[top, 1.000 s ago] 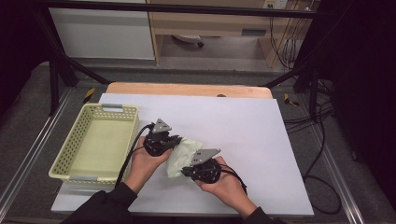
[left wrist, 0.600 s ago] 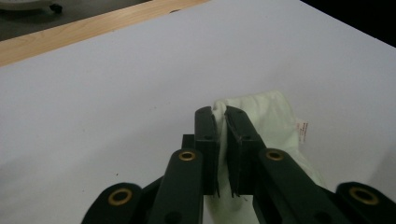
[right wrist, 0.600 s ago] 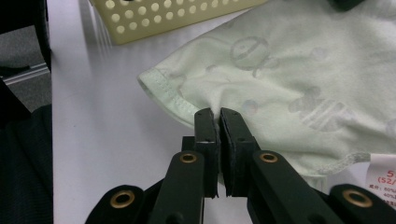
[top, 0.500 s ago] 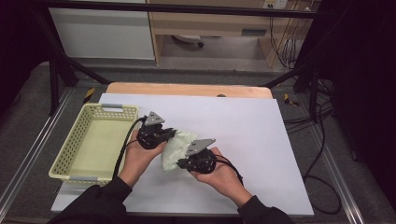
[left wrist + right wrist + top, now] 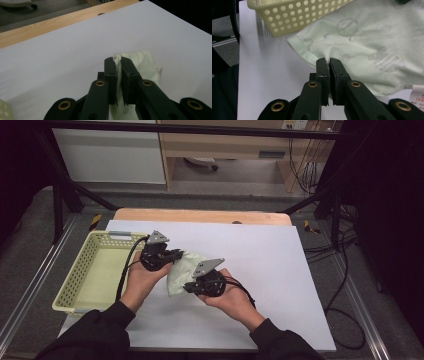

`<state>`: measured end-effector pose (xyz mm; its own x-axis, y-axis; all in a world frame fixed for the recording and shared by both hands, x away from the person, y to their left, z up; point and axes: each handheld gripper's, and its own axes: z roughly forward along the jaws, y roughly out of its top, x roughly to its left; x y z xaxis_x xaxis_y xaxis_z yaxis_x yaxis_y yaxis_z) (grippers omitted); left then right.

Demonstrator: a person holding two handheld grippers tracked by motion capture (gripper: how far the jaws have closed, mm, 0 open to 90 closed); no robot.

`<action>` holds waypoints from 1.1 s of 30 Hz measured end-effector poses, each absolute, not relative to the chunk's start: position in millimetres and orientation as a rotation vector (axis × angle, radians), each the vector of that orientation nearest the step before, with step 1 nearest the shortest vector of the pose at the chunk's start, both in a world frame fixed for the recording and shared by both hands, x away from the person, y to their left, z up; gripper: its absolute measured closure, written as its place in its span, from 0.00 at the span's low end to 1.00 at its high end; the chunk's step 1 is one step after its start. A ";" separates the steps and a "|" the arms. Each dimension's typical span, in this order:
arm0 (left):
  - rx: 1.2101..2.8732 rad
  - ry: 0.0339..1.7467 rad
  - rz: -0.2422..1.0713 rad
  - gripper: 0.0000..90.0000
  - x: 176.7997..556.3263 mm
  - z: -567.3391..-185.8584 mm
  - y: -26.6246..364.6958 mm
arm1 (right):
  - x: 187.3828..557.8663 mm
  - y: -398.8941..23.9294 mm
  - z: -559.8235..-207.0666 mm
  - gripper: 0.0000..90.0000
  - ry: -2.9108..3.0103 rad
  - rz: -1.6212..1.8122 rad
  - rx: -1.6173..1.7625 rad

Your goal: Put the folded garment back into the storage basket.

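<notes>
Both grippers have shifted left toward the pale yellow perforated plastic basket (image 5: 95,251), left gripper (image 5: 176,254) and right gripper (image 5: 187,288) each clamped on the pale green printed cloth (image 5: 181,270)

Cloth label (image 5: 418,96) cut off, print perhaps too blurred to read.

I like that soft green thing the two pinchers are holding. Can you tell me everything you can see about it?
The cloth is pale mint green, soft and crumpled, with faint grey printed shapes and a stitched hem along its edge. A small white tag with red print hangs at one side. It sits on the white table cover, just right of the yellow basket. The left gripper is shut on one part and the right gripper is shut on another, so the cloth is bunched between them.
</notes>
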<state>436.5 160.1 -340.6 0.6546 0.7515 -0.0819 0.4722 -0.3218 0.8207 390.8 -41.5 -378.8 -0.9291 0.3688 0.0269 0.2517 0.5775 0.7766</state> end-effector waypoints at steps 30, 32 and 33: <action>1.941 0.967 0.395 0.93 438.0 -310.1 199.6 | 402.8 -2.5 -352.3 0.96 2.670 1.294 0.492; 1.934 0.972 0.400 0.93 436.3 -310.1 204.4 | 402.6 2.2 -352.9 0.96 2.669 1.300 0.481; 1.935 0.972 0.402 0.93 435.5 -310.2 206.4 | 402.6 4.3 -353.7 0.96 2.667 1.304 0.480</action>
<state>435.5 206.4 -310.2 0.6369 0.7643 -0.1010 0.4695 -0.2805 0.8372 402.6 4.3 -353.7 -0.9403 0.3398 0.0190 0.2236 0.5748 0.7871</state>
